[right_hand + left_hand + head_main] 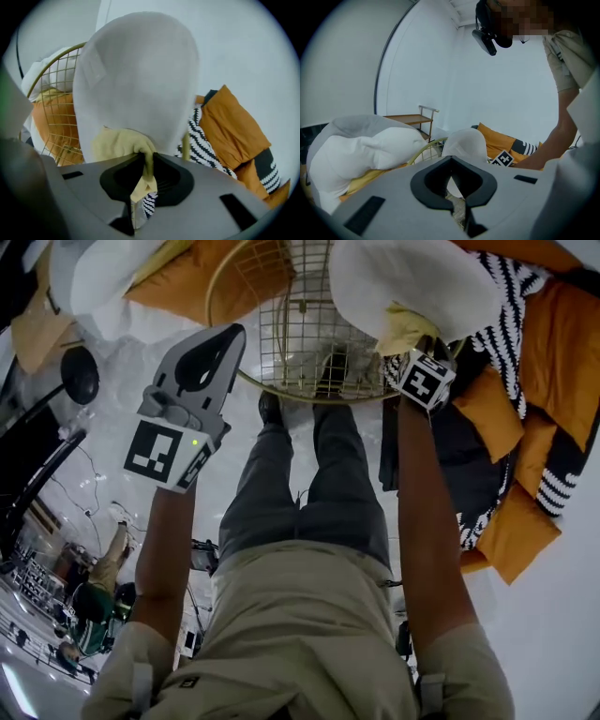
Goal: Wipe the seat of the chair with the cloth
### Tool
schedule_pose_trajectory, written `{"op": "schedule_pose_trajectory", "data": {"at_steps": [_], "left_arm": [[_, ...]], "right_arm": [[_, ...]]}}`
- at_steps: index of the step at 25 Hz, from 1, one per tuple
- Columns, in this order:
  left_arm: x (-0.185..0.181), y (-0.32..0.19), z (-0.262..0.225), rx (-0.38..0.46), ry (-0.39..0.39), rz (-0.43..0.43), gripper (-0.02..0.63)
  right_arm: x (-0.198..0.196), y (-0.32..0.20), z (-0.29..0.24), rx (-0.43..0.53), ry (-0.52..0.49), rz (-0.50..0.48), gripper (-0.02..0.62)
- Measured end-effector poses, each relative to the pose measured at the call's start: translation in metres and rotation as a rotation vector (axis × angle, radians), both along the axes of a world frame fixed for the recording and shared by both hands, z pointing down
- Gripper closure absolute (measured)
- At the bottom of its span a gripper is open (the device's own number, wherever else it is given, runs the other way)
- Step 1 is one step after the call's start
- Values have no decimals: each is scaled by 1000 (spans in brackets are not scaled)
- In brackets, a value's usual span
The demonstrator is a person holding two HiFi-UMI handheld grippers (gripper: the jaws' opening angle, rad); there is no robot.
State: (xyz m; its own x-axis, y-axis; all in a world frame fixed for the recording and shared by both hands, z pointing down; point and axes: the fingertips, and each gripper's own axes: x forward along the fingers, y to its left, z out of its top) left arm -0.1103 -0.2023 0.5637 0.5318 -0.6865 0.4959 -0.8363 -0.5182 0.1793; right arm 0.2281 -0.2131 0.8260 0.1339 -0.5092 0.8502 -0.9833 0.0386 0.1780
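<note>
Well, the wire chair [300, 334] sat just ahead of you, its seat bare between white cushions [412, 282]. Your right gripper [140, 190] was clamped on the yellow cloth [119, 145], against a cushion rather than the seat; your left gripper [457, 208] was closed and empty. You probably needed to lower the cloth flat onto the mesh and sweep evenly.

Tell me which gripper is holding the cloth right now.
The right gripper: its jaws are shut on the yellow cloth, which bunches against the white cushion. The left gripper is shut with nothing between its jaws.
</note>
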Motion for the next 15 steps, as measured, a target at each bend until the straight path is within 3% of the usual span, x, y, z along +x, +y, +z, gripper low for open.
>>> {"op": "schedule_pose_trajectory", "data": {"at_steps": [5,10,15], "left_arm": [[15,1,-4,14,1,20,591],[26,6,-1,12,-3,34,591],[12,19,12,-23,-14,21,591]], "right_arm": [[40,19,-8,41,29,104,526],[16,13,7,17,-2,55,527],[-34,10,44,-64,-45,-32,528]]}}
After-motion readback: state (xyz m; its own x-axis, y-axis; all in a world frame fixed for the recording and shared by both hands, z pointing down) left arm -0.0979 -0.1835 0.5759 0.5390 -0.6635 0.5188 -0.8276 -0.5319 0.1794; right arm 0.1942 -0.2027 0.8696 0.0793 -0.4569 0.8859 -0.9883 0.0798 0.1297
